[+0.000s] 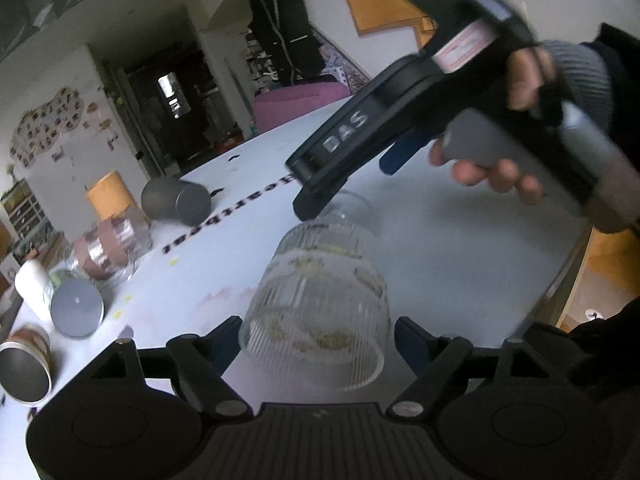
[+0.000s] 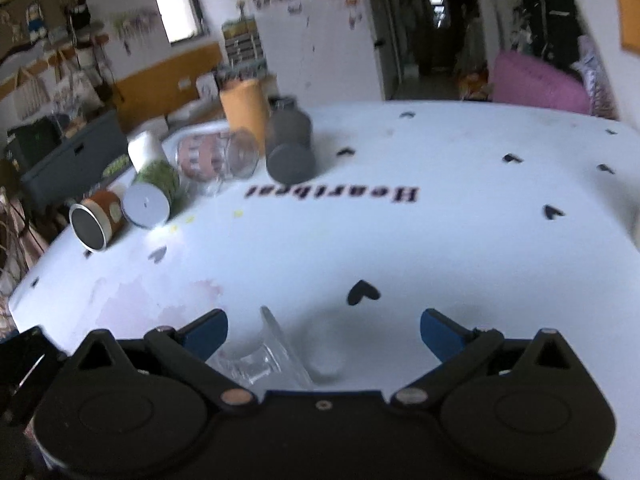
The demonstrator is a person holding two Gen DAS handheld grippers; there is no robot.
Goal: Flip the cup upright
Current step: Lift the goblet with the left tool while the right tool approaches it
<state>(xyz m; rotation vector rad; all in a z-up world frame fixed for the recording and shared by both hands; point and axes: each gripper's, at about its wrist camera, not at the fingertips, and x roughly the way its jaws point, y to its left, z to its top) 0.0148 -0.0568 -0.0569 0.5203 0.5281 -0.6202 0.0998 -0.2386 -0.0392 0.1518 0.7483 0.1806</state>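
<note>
Left gripper (image 1: 316, 336): jaws spread wide, grasping nothing. The ribbed glass cup (image 1: 320, 312) sits between its fingers at 12 o'clock, apparently mouth-down on the white table (image 1: 460, 248), long axis roughly vertical, tilted slightly; neither pad visibly touches it. Right gripper (image 2: 324, 330): likewise spread and empty, hovering above and beyond the cup; glass shows at its 7 o'clock, beside the left pad. Judgement: the left gripper is nearer and better aligned to close on the cup.

A white table (image 2: 440, 240) printed with black hearts stood before white walls (image 2: 320, 40), a bright window (image 2: 176, 10), a dark doorway (image 2: 436, 20) and a pink seat (image 2: 536, 84).
</note>
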